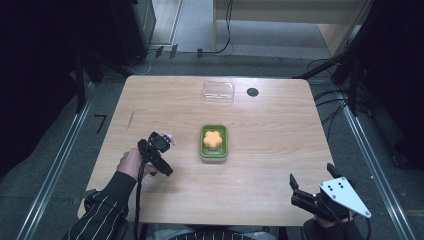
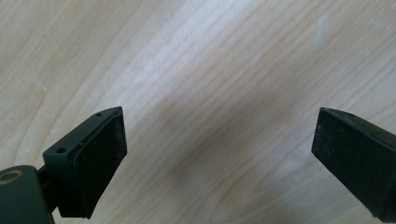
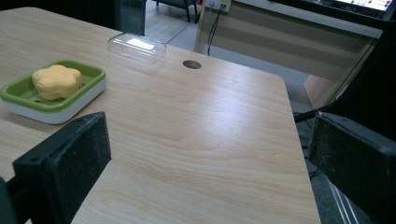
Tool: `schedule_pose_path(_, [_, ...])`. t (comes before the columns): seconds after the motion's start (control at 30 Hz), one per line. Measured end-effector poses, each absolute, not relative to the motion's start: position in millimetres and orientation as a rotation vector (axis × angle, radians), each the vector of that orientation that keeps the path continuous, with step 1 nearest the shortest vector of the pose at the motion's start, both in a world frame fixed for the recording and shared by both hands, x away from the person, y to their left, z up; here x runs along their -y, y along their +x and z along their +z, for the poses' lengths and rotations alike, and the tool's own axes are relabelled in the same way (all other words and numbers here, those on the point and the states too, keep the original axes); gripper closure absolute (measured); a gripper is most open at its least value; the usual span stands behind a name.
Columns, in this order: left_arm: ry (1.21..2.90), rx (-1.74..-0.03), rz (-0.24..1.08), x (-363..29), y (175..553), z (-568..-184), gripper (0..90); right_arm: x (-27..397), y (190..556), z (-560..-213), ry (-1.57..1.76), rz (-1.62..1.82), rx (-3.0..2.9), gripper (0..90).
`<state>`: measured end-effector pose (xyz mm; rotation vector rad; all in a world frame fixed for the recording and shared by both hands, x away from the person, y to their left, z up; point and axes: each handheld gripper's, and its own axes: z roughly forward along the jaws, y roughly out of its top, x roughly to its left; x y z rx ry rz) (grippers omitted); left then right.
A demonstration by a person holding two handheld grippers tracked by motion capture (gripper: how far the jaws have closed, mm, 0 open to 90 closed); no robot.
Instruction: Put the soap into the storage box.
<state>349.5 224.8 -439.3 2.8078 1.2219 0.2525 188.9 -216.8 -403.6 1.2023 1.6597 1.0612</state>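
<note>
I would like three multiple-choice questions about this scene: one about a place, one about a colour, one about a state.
1. Where does the clear lid lie?
A. on the green tray
B. at the far side of the table, apart from the tray
C. between the left gripper's jaws

2. What colour is the flower-shaped soap?
A. orange
B. blue
C. white

3. How is the left gripper?
A. shut on the soap
B. shut on the lid
C. open, with nothing between the jaws

Answers: 1 B, the lid rests near the far edge, beyond the tray. 2 A, the soap in the tray is orange. 3 C, the left gripper view has bare table between spread jaws.
</note>
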Motion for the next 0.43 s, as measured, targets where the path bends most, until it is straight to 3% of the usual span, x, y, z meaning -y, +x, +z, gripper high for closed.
schedule_pose_path(0.43, [2.815, -1.282, 0.231, -246.2, 331.7, -448.1, 2.1, 213.7, 194.3, -403.8, 1.188, 1.080, -1.672, 0.0])
